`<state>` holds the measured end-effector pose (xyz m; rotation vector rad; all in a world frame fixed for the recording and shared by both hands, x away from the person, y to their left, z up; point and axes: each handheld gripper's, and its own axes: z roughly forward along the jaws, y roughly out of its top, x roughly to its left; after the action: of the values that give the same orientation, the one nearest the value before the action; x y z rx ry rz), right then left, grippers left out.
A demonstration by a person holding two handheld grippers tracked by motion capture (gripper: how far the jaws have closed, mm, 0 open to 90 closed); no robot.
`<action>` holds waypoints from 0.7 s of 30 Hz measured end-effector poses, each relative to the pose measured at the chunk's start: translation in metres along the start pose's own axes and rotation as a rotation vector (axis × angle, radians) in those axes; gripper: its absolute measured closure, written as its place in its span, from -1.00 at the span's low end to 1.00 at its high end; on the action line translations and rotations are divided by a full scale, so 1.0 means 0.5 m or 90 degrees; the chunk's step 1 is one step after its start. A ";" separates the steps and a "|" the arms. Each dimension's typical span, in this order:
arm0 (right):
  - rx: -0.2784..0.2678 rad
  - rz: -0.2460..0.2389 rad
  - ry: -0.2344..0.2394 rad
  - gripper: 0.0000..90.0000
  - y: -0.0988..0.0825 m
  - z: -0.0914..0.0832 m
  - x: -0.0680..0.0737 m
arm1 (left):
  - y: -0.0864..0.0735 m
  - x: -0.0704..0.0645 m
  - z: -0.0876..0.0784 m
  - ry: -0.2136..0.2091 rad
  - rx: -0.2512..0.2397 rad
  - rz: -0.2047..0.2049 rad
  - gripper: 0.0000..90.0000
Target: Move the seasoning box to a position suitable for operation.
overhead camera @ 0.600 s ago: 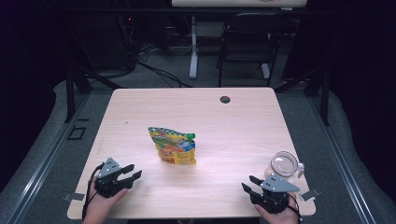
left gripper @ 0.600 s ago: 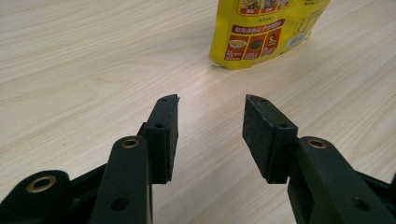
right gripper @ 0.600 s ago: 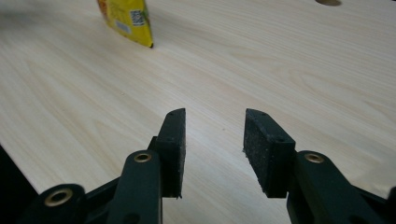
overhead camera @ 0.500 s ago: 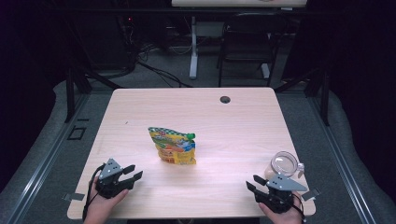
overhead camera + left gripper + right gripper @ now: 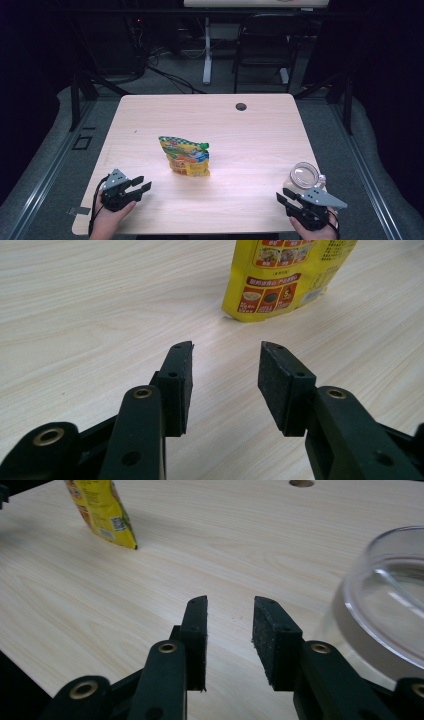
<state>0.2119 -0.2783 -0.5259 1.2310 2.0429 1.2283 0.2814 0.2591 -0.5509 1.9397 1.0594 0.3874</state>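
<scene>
A yellow snack bag [image 5: 185, 156] with a colourful print lies near the middle of the wooden table [image 5: 235, 135]. A clear, lidless glass jar [image 5: 304, 176] stands upright at the front right. My left gripper [image 5: 140, 184] rests at the front left corner, open and empty, pointing toward the bag. In the left gripper view, the bag [image 5: 285, 275] lies beyond the left gripper's [image 5: 227, 347] parted pads. My right gripper [image 5: 284, 195] sits open and empty just in front of the jar. In the right gripper view, the jar [image 5: 385, 605] rises at the right of the right gripper [image 5: 230, 601], apart from it, and the bag [image 5: 100, 510] lies far left.
A round cable hole [image 5: 241, 106] sits near the table's far edge. Behind the table stand a dark chair [image 5: 265, 45] and a white desk leg [image 5: 207, 50], with cables on the floor. Bare tabletop lies between both grippers and the bag.
The right gripper has slipped slightly toward the front right corner. The left gripper, bag and jar have stayed in place.
</scene>
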 end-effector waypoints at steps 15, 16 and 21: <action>0.006 0.059 -0.174 0.64 -0.025 -0.091 -0.057 | 0.010 -0.003 -0.013 -0.002 -0.031 -0.001 0.29; 0.007 0.061 -0.192 0.64 -0.027 -0.093 -0.063 | 0.010 -0.001 -0.012 -0.004 -0.032 -0.004 0.30; 0.020 0.075 -0.231 0.62 -0.035 -0.095 -0.086 | 0.012 0.002 -0.013 -0.004 -0.031 -0.008 0.30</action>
<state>0.1903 -0.3410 -0.5201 1.4854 1.7513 0.9424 0.2811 0.2618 -0.5426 1.8893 1.0484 0.3972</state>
